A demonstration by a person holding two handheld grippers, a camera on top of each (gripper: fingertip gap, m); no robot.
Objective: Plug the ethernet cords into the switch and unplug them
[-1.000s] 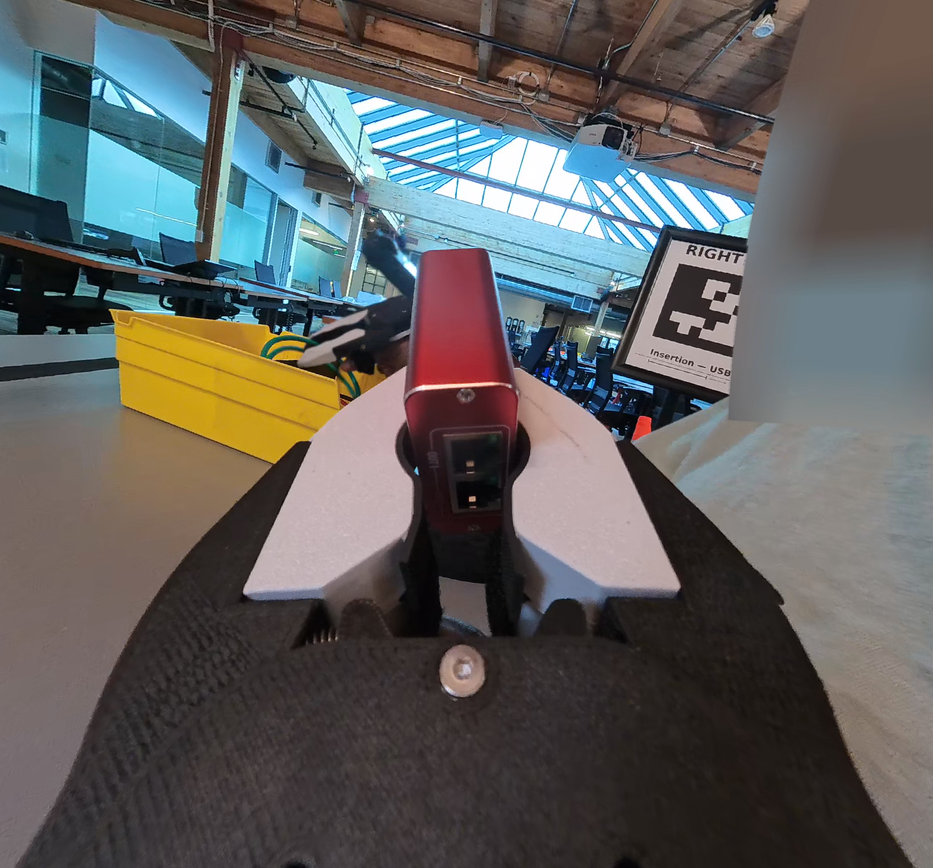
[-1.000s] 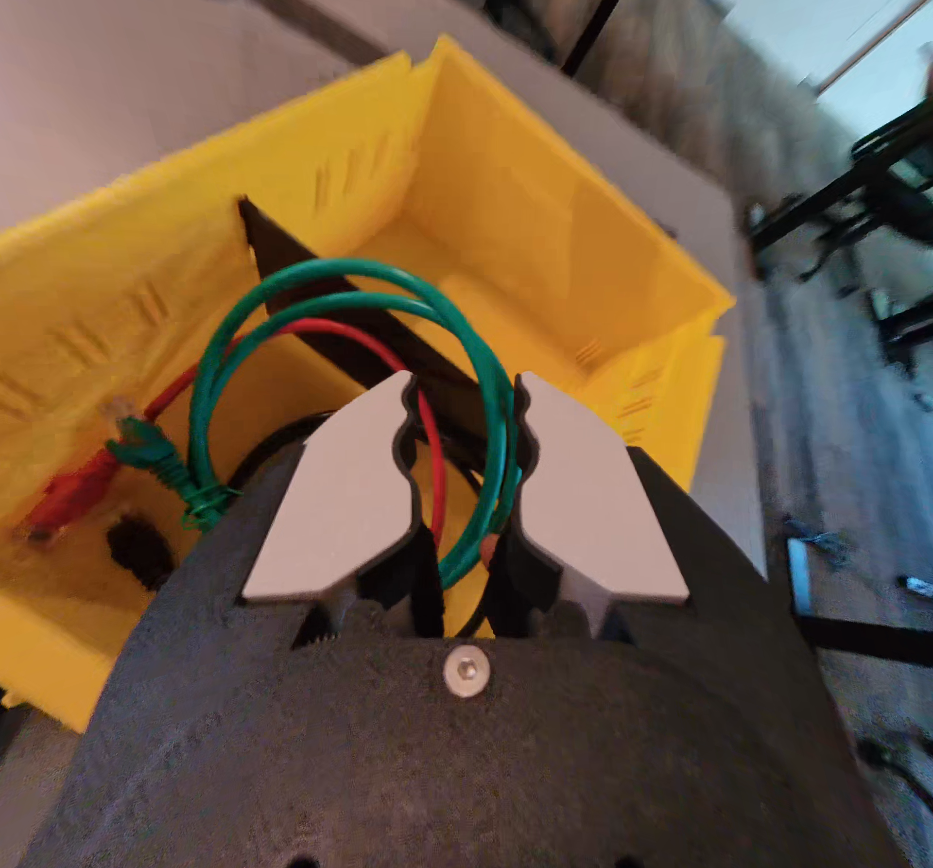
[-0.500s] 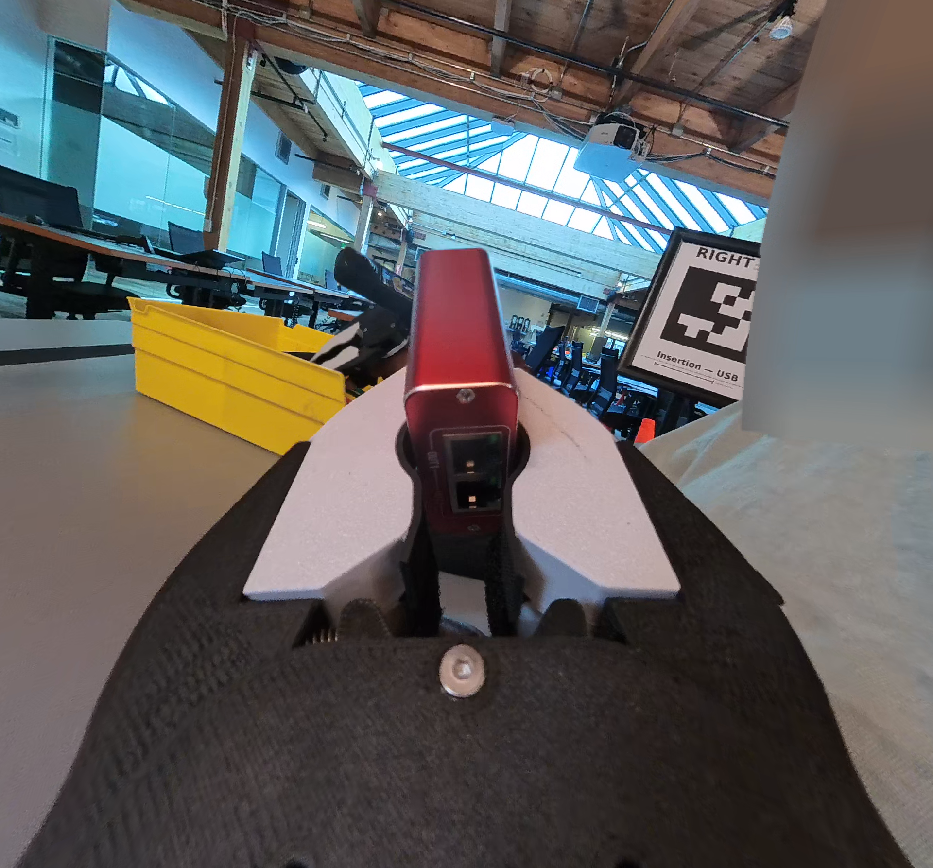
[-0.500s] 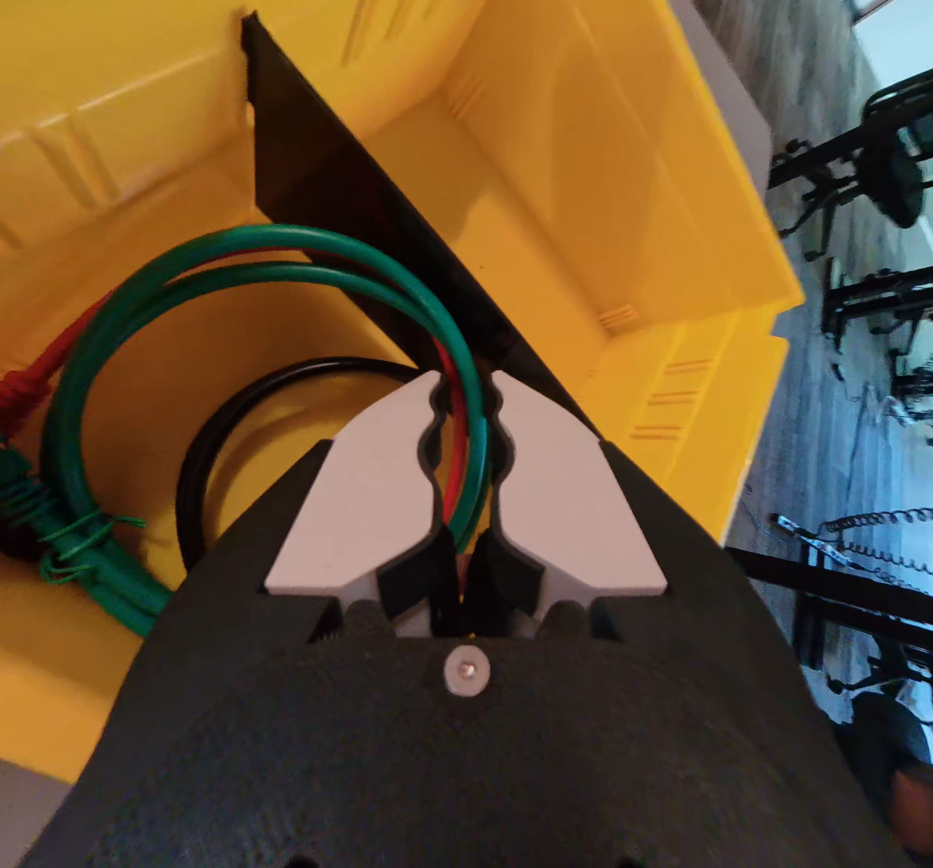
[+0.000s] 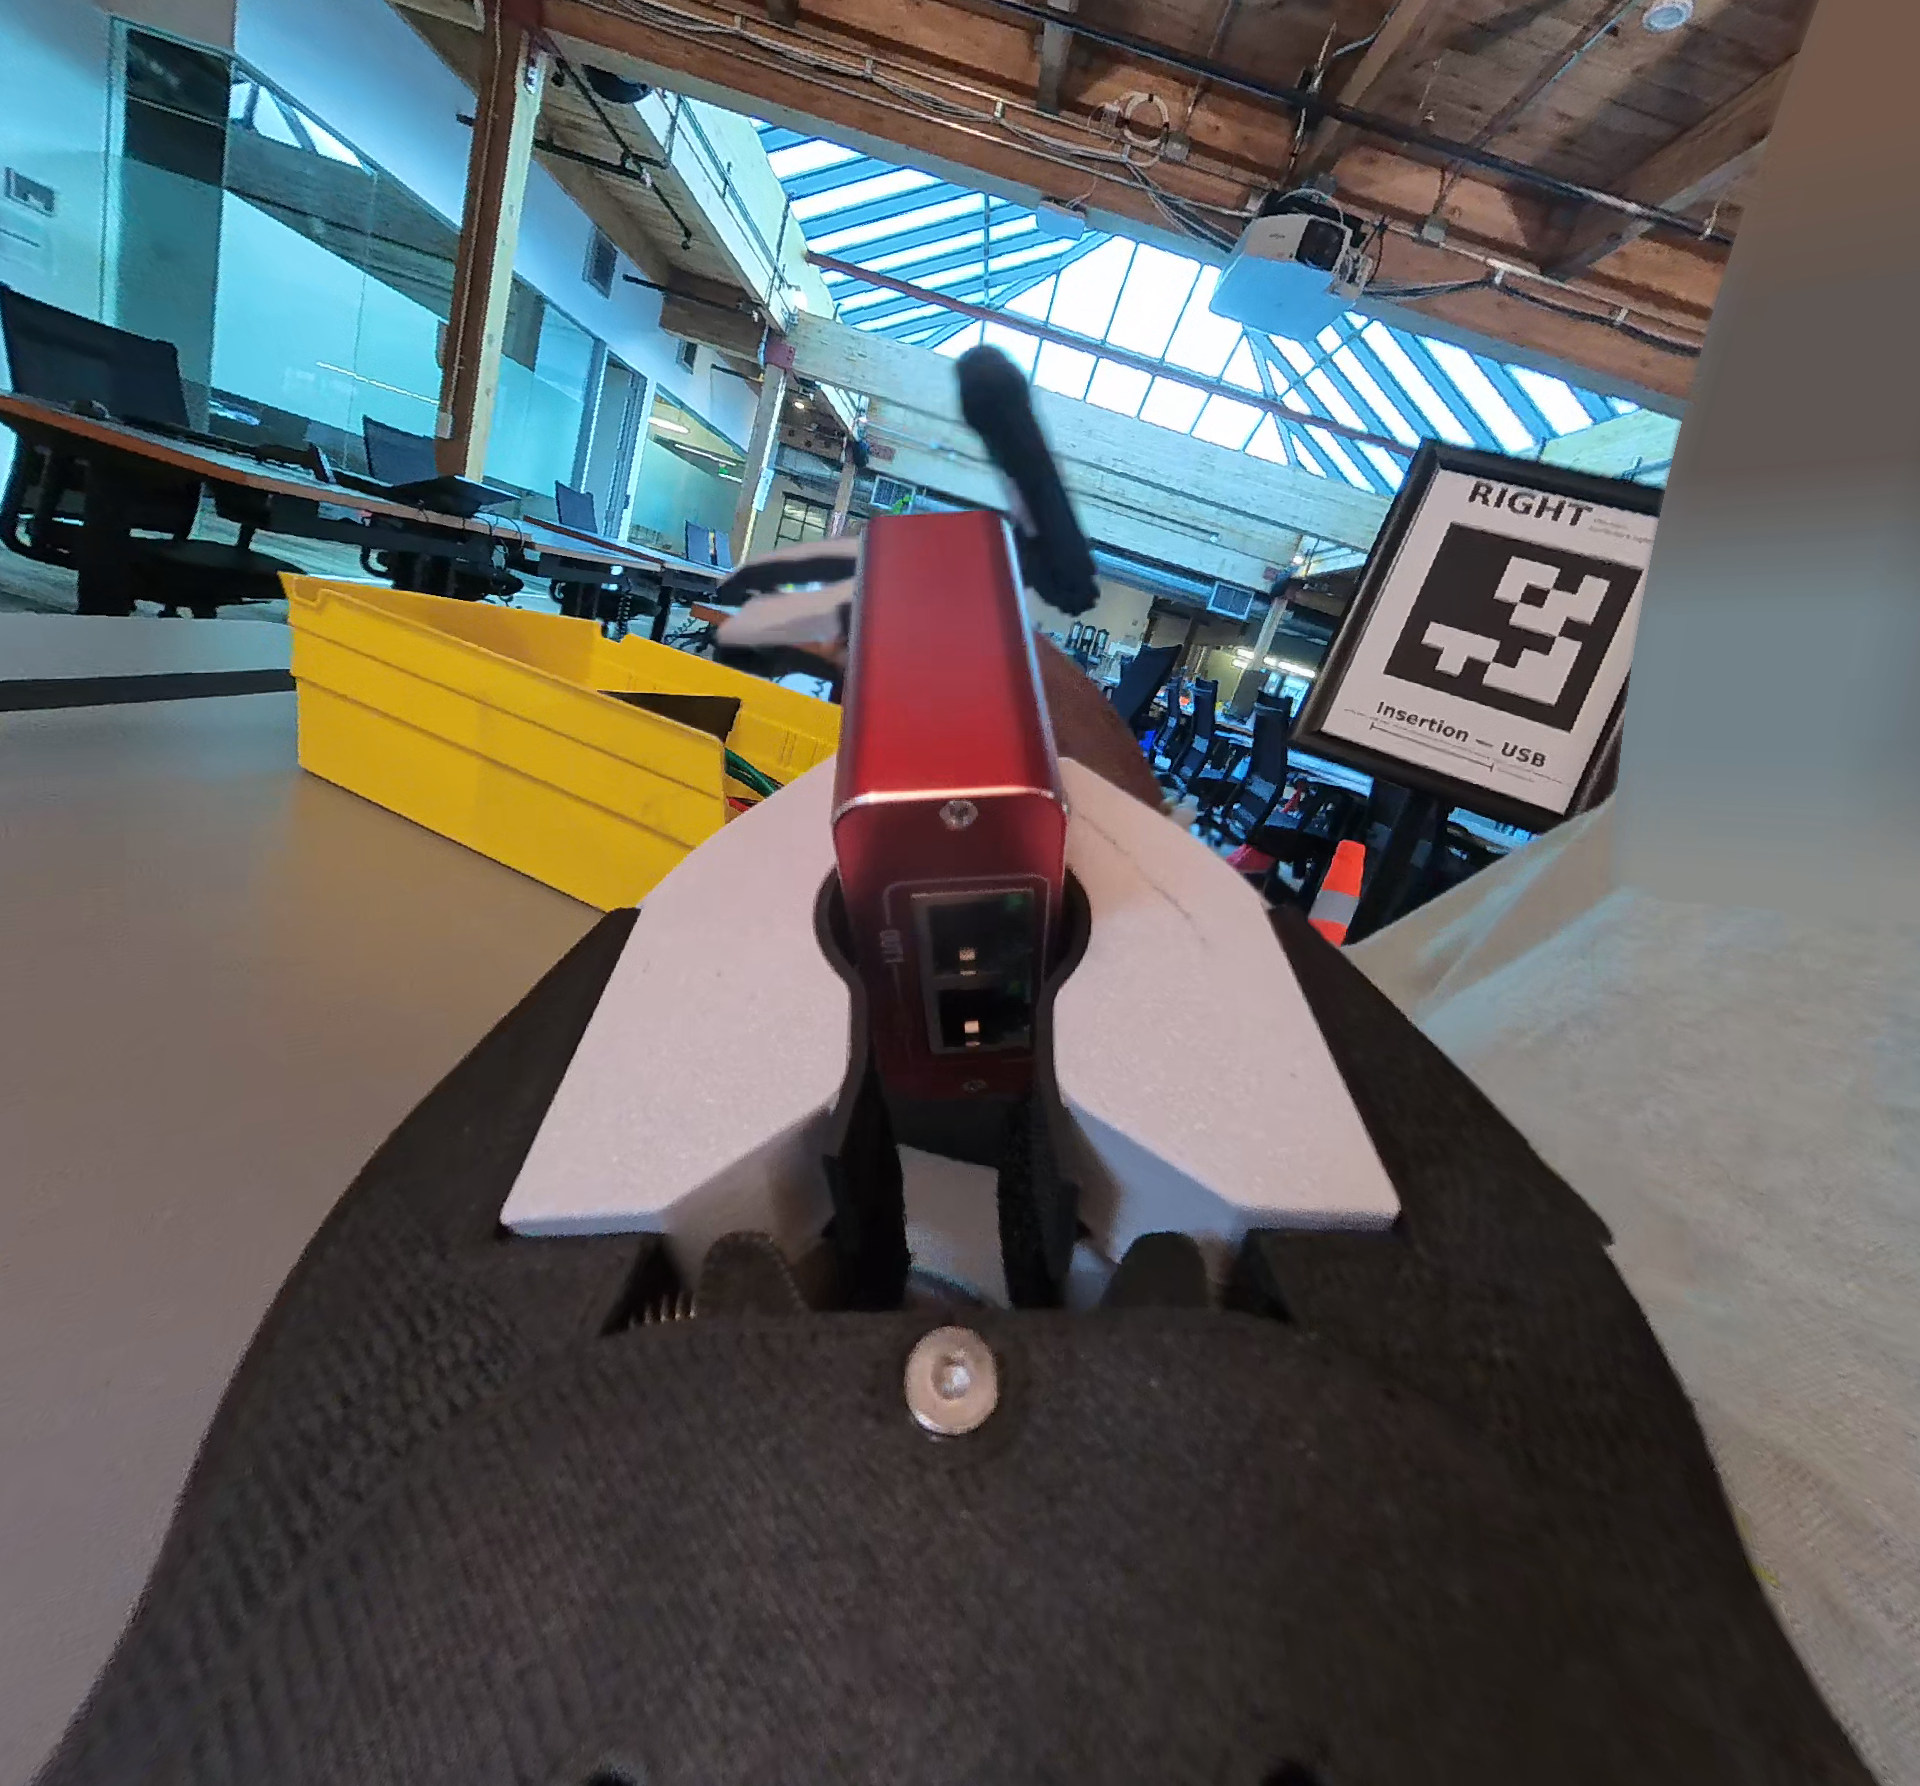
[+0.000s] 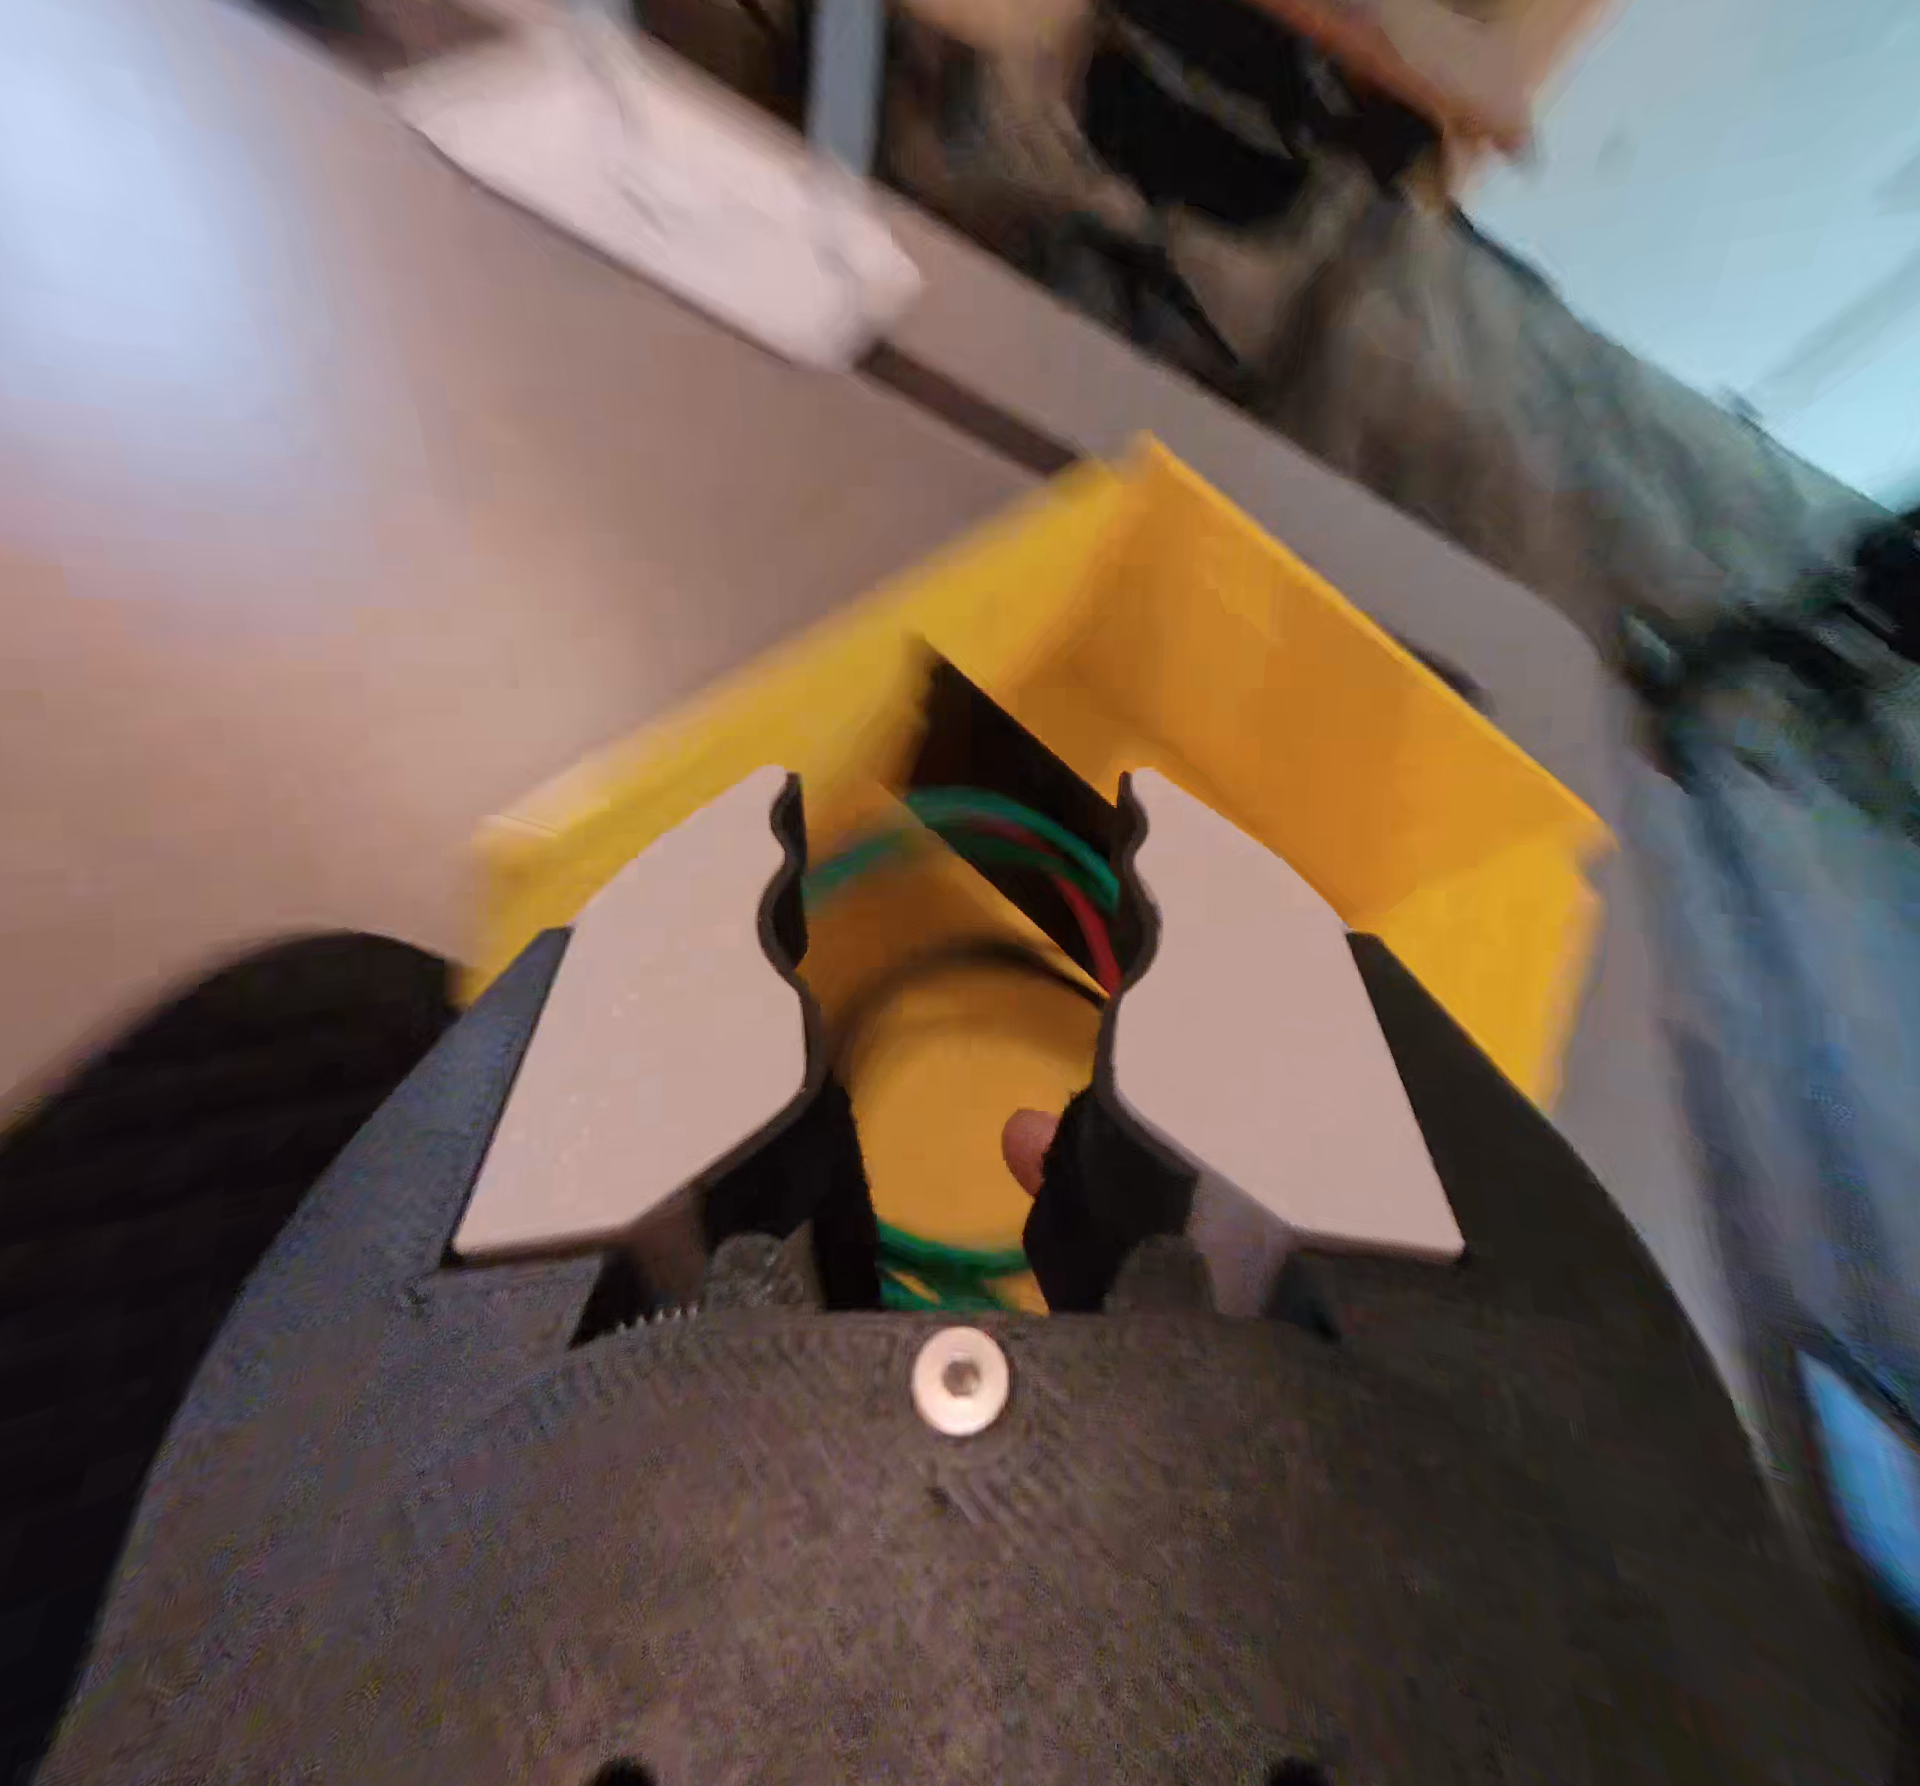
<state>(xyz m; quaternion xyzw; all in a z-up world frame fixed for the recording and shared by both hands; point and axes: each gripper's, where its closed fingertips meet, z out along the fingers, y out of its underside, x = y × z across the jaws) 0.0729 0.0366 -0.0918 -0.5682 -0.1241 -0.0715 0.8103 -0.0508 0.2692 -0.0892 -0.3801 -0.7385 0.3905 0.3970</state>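
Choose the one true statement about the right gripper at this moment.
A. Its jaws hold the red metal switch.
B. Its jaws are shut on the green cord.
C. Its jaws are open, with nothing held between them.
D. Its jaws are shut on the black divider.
C: the right gripper has its jaws spread apart above the yellow plastic bin, and the green ethernet cord lies loose inside the bin.
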